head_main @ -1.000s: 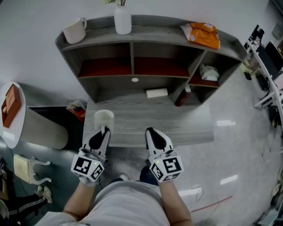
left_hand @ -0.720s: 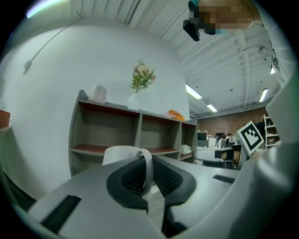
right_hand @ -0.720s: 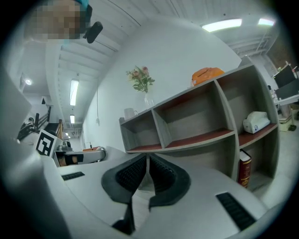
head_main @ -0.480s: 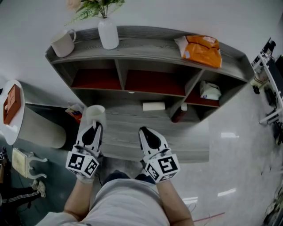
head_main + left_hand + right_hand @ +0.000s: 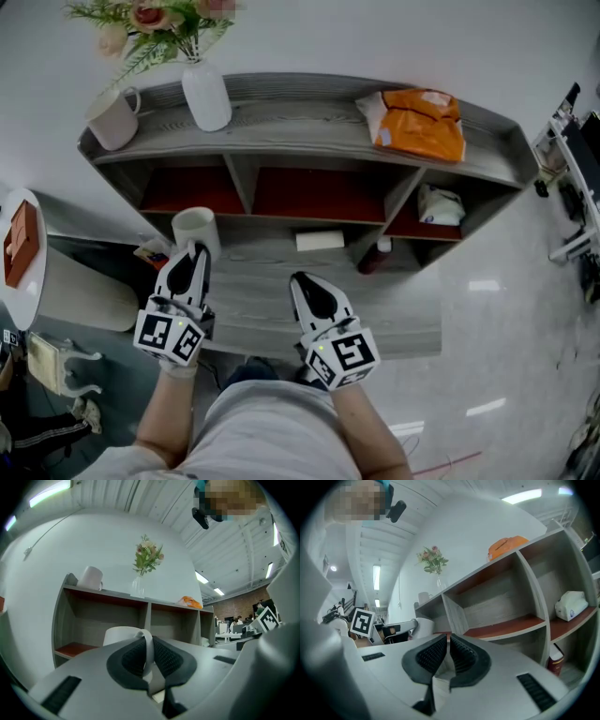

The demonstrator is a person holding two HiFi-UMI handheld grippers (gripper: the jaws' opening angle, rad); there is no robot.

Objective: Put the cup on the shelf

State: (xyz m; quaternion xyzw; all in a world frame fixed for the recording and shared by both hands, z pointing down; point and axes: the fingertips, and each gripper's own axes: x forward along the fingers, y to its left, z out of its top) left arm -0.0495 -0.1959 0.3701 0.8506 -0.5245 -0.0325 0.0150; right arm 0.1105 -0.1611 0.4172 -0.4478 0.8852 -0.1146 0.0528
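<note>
A white cup [image 5: 195, 228] hangs in front of the grey shelf's [image 5: 309, 112] lower left compartment. My left gripper [image 5: 194, 251] is shut on it. In the left gripper view, the dark pads pinch the cup's [image 5: 119, 634] thin handle [image 5: 147, 644] at the left gripper [image 5: 148, 656]. My right gripper [image 5: 302, 281] hovers over the desk [image 5: 272, 300] beside it. In the right gripper view, the right gripper [image 5: 448, 648] is shut with nothing between its pads.
On the shelf top stand a second white mug [image 5: 112, 119], a white vase with flowers [image 5: 206, 94] and an orange bag [image 5: 417, 122]. A white box [image 5: 319, 241] and a dark bottle [image 5: 375, 255] sit at the desk's back. A white pack [image 5: 436, 204] lies in the right compartment.
My left gripper has carried the cup up and forward, away from the desk's front edge and toward the shelf's left compartment. The right gripper has barely moved.
</note>
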